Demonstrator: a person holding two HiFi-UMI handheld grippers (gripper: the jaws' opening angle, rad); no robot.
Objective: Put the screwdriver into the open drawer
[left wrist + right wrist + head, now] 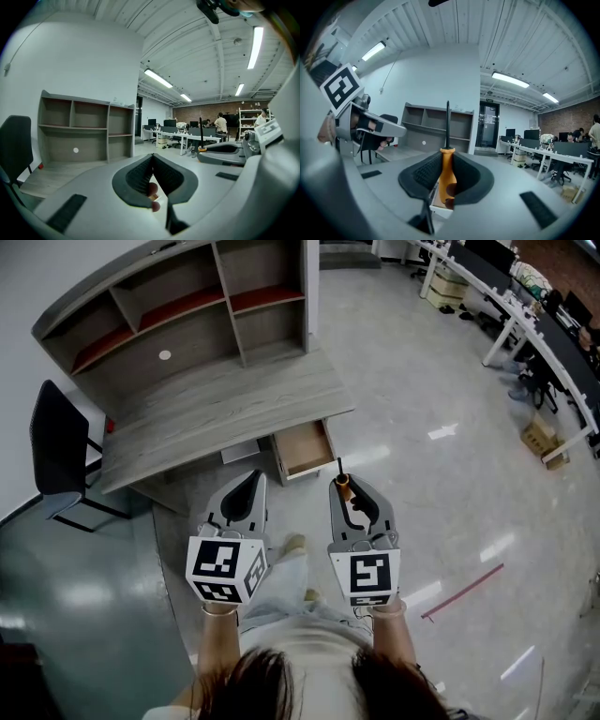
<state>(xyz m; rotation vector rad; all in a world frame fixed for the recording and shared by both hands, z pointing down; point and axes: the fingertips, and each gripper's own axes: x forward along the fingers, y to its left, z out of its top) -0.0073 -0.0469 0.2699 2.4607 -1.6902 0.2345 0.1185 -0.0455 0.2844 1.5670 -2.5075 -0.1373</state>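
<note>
Clamping the screwdriver by its handle at frame centre, the right gripper hangs short of the open drawer, so early release risks a drop onto the floor; left gripper closed, empty.

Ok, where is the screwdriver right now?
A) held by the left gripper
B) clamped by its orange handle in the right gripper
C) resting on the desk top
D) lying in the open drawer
B: the right gripper view shows the screwdriver with its orange handle pinched between the fingers of the right gripper, and the head view shows the drawer open and bare.
</note>
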